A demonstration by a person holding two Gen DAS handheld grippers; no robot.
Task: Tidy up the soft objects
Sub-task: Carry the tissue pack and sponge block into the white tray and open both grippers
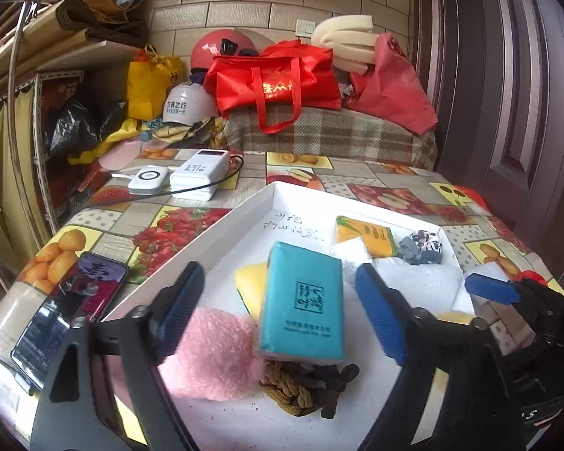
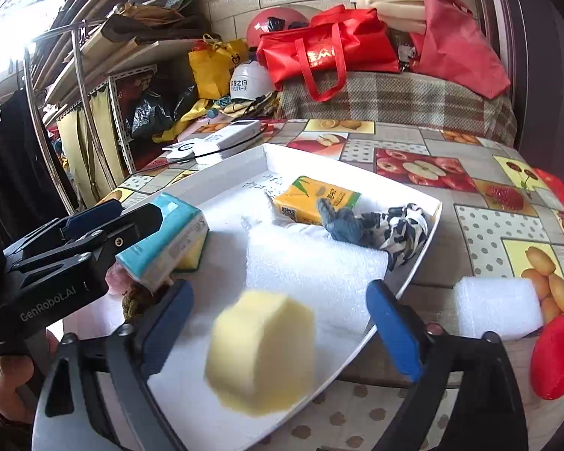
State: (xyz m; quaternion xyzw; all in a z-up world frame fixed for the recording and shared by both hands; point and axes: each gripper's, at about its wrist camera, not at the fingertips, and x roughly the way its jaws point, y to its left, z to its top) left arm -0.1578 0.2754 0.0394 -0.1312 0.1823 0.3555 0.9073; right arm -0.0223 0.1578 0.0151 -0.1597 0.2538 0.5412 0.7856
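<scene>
- Left gripper (image 1: 282, 312): jaws wide apart, pads clear of the teal tissue pack (image 1: 302, 300), which lies between them, tilted, in the tray (image 1: 191, 251)
- Right gripper (image 2: 282, 332): jaws spread wide, holding nothing; yellow sponge (image 2: 261, 353), blurred, between them over the tray's near part, pads apart from it
- Tray near edge: pink plush (image 1: 214, 353), brown cord (image 1: 300, 387)
- Tray far corner: yellow tissue pack (image 2: 316, 199), patterned cloth (image 2: 379, 225)
- Bench (image 2: 470, 195), right of tray: white foam block (image 2: 496, 306)
</scene>
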